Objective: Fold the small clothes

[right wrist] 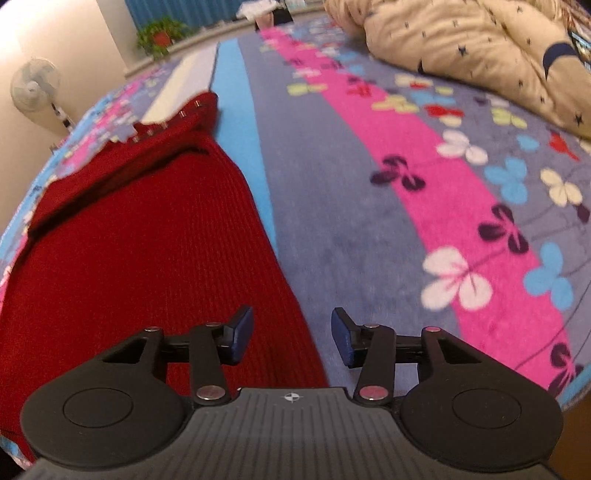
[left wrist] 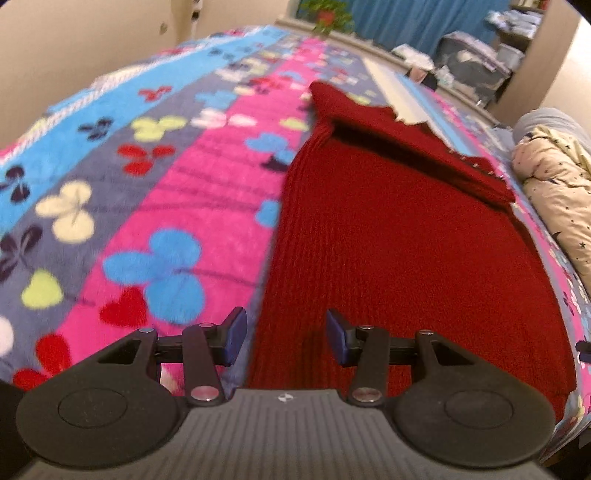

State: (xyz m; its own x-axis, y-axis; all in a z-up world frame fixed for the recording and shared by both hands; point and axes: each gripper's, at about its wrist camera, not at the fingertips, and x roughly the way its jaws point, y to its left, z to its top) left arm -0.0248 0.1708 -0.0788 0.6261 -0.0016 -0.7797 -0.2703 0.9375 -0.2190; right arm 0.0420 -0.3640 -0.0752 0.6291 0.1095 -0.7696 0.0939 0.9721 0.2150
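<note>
A dark red ribbed knit garment (left wrist: 399, 236) lies flat on a bright flowered blanket (left wrist: 155, 192), with a sleeve folded across its far end. My left gripper (left wrist: 286, 334) hovers open over the garment's near left edge, nothing between its blue pads. In the right wrist view the same red garment (right wrist: 147, 251) fills the left half, its sleeve with small metal studs (right wrist: 184, 112) at the far end. My right gripper (right wrist: 291, 334) stands open above the garment's near right edge, the pads clear of the cloth.
A cream quilt with dark stars (right wrist: 480, 48) is bunched at the blanket's right side. Beyond the bed are a potted plant (right wrist: 160, 35), a standing fan (right wrist: 35, 86), blue curtains and stacked storage boxes (left wrist: 480, 55).
</note>
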